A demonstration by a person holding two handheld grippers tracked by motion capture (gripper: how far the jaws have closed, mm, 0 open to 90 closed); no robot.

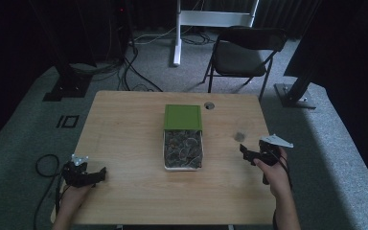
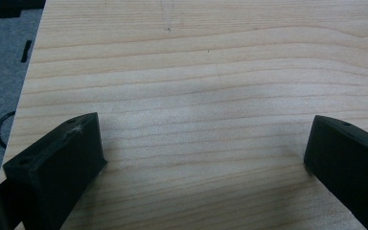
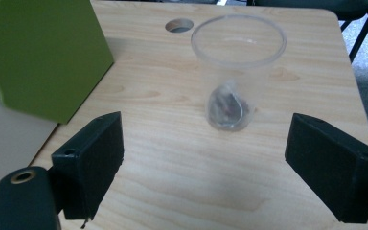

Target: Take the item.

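- High view: the clear cup (image 1: 240, 136) stands on the right side of the bench (image 1: 124, 129), between the box (image 1: 183, 143) in the middle and the right claw (image 1: 249, 152). It's just past the tips of that claw, on the far side and a touch left. The right hand (image 1: 272, 165) is clearly the nearer one; the left claw (image 1: 96, 176) sits well apart at the near left edge. The box has a green lid (image 1: 182, 117) tipped back at the far end and a heap of small dark bits inside.
- Left gripper view: left claw (image 2: 201, 158) is spread wide with just bare wood between the jaws, nothing held.
- Right gripper view: right claw (image 3: 203, 158) is also released, jaws wide apart, empty. The cup (image 3: 235, 72) stands upright dead ahead and centred in the gap, but still beyond the tips and not touching. Something small and dark lies in its bottom. The green lid (image 3: 43, 57) is off to the left. My guess is a straight push forward would put the jaws around the cup.
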